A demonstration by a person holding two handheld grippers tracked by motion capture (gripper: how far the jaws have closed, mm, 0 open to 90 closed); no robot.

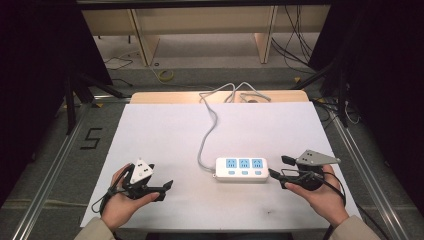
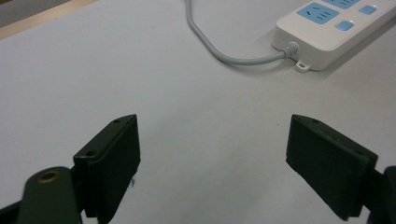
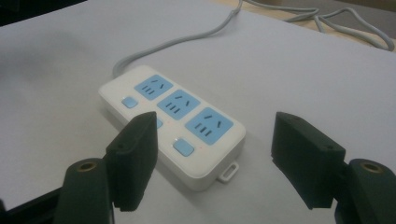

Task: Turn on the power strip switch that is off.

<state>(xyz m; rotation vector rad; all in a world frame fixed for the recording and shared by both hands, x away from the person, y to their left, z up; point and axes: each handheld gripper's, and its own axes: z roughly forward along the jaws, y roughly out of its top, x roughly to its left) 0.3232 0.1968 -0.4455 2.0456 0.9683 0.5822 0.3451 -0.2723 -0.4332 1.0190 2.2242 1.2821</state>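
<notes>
Beige sleeves (image 1: 95,230) at both wrists. Left gripper (image 1: 161,190): black frame, white three-cornered plate (image 1: 141,171) on top, black cable (image 1: 100,202) looping off. Right gripper (image 1: 280,172): black, grey three-cornered plate (image 1: 316,158) with small holes. Jaw pads (image 2: 112,163) flat, black, rectangular; brass-ringed screw hole (image 3: 87,166) on arm behind.

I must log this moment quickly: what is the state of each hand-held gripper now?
Left hand-held gripper: open, holding nothing, above the bare white table.
Right hand-held gripper: open, holding nothing, aimed at the power strip.

Bright, even overhead light — dark surroundings, soft shadows.
</notes>
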